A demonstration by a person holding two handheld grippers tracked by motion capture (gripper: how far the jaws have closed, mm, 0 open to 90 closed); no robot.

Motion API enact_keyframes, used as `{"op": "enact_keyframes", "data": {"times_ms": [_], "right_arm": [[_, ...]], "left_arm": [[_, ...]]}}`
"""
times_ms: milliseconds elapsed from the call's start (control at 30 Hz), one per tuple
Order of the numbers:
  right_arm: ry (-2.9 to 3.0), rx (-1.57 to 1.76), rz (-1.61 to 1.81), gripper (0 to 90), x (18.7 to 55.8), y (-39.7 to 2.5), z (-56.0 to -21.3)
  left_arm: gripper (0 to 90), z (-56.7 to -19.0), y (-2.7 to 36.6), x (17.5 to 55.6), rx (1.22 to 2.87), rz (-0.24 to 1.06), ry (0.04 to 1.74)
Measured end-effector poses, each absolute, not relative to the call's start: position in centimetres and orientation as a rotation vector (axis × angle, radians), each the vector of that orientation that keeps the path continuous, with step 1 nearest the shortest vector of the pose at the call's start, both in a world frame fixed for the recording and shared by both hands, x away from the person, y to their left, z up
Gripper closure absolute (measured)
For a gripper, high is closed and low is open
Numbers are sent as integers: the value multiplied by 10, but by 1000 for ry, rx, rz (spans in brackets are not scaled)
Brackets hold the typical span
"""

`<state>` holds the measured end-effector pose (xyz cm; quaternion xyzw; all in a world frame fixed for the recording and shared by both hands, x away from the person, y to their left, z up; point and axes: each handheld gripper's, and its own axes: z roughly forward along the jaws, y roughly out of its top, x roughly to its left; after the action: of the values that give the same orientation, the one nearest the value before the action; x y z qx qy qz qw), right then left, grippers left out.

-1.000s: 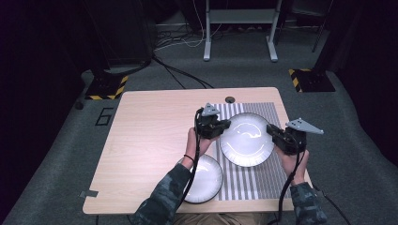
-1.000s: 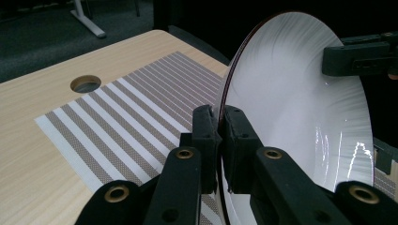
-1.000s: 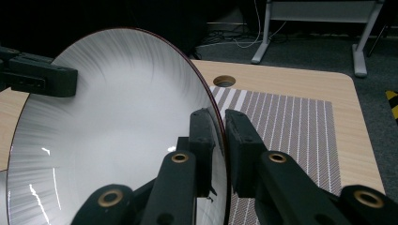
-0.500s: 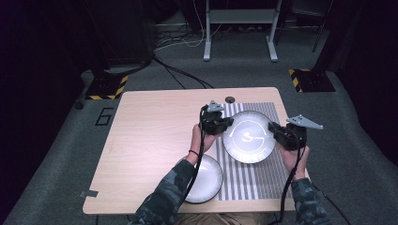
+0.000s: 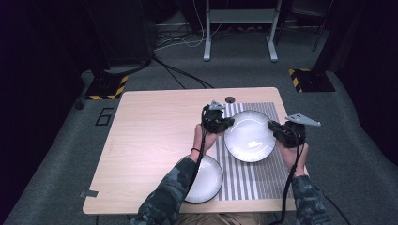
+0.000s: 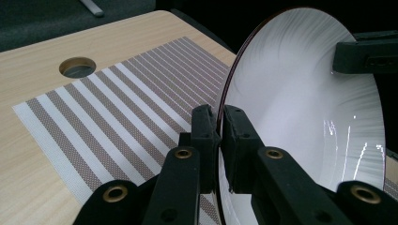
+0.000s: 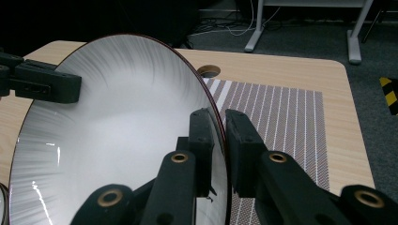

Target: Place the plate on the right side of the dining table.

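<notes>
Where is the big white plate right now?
In the high view the big white plate is over the striped mat, right side of the table, clamped between the left tool and right tool.

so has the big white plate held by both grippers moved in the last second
Yes. In the high view the big white round plate has shifted toward the far edge of the striped placemat, away from the smaller white plate, with the left gripper and right gripper clamped on its rim.
</notes>
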<state>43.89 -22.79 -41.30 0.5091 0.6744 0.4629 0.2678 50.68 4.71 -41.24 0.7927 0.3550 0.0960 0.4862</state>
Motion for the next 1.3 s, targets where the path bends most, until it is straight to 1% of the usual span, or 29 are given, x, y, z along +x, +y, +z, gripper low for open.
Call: {"op": "enact_keyframes", "data": {"times_ms": [233, 800, 1033, 1300], "right_arm": [[1820, 1376, 1232, 810, 444, -231, -415], [1839, 1418, 1203, 807, 464, -233, -434], [1835, 1428, 1202, 805, 469, -233, -438], [1842, 1466, 1179, 801, 473, -234, -450]], "left_arm": [[836, -417, 44, 513, 1931, 215, 867], [832, -429, 35, 526, 1958, 247, 919], [829, -437, 33, 531, 1958, 243, 936], [827, -444, 28, 534, 1984, 267, 943]]}}
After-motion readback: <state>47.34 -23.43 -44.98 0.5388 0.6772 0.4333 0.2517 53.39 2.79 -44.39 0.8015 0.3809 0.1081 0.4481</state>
